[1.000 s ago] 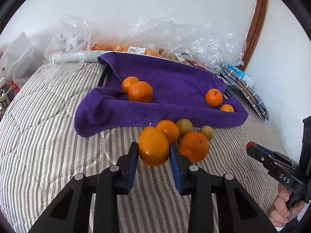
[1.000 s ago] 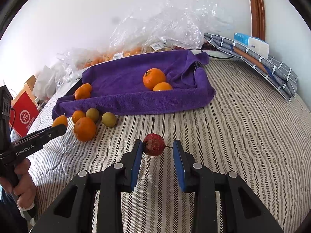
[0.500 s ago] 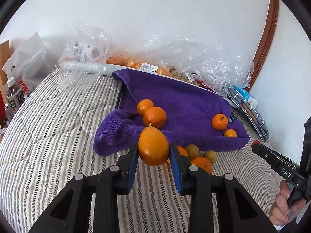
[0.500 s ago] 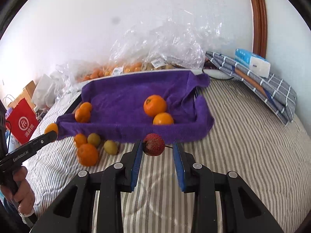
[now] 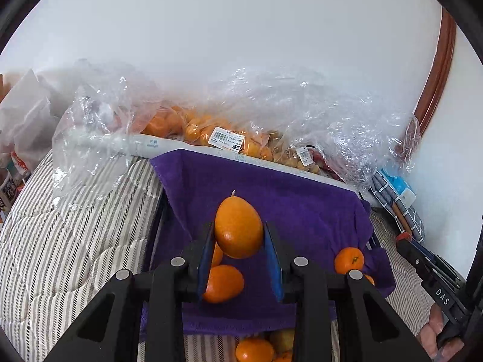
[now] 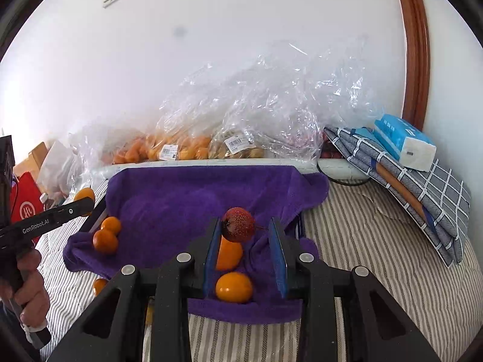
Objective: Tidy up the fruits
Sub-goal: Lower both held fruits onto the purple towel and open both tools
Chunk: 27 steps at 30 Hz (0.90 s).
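Note:
My left gripper (image 5: 238, 241) is shut on a large orange (image 5: 238, 226) and holds it above the purple towel-lined tray (image 5: 302, 211). Two oranges (image 5: 225, 283) lie on the towel below it, and another orange (image 5: 348, 260) lies at the tray's right. My right gripper (image 6: 245, 241) holds a small red fruit (image 6: 238, 224) with a stem between its pads, above the same tray (image 6: 169, 199). Two oranges (image 6: 234, 287) lie below it and two more (image 6: 105, 241) at the tray's left. The left gripper (image 6: 60, 214) shows in the right wrist view with its orange.
Loose oranges and greenish fruits (image 5: 256, 348) lie on the striped bed in front of the tray. Clear plastic bags of fruit (image 5: 229, 141) line the wall behind. Folded checked cloth with a blue tissue pack (image 6: 404, 147) sits at the right. A red bag (image 6: 24, 208) stands at the left.
Both grippers have risen and moved forward with their fruit, from over the striped bed to over the purple tray.

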Available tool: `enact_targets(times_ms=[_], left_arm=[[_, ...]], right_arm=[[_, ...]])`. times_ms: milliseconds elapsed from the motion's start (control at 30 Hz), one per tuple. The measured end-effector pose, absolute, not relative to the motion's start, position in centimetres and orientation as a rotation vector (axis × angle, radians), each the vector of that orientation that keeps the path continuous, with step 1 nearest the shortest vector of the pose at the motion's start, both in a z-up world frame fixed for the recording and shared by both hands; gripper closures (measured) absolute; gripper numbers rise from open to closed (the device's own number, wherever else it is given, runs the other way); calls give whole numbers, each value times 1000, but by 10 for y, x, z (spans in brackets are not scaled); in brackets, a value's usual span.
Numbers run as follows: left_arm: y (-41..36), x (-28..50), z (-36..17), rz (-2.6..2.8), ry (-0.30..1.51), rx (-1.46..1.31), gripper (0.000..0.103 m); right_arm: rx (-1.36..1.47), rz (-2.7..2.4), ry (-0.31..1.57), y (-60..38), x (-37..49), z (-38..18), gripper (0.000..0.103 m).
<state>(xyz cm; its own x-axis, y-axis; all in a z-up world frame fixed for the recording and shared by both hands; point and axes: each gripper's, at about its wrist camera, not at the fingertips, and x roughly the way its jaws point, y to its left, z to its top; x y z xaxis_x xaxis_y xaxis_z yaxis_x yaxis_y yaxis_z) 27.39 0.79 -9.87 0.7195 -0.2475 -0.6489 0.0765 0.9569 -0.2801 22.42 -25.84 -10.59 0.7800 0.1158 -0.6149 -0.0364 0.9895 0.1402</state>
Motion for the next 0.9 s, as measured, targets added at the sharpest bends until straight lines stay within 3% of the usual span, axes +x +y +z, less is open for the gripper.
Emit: enact_targets(times_ms=[500, 900], left_arm=[[-27, 279, -133, -257, 821, -184, 73], [-35, 273, -137, -302, 845, -170, 72]], right_arm=[[121, 46, 784, -265, 242, -156, 71], [86, 56, 804, -259, 243, -165, 71]])
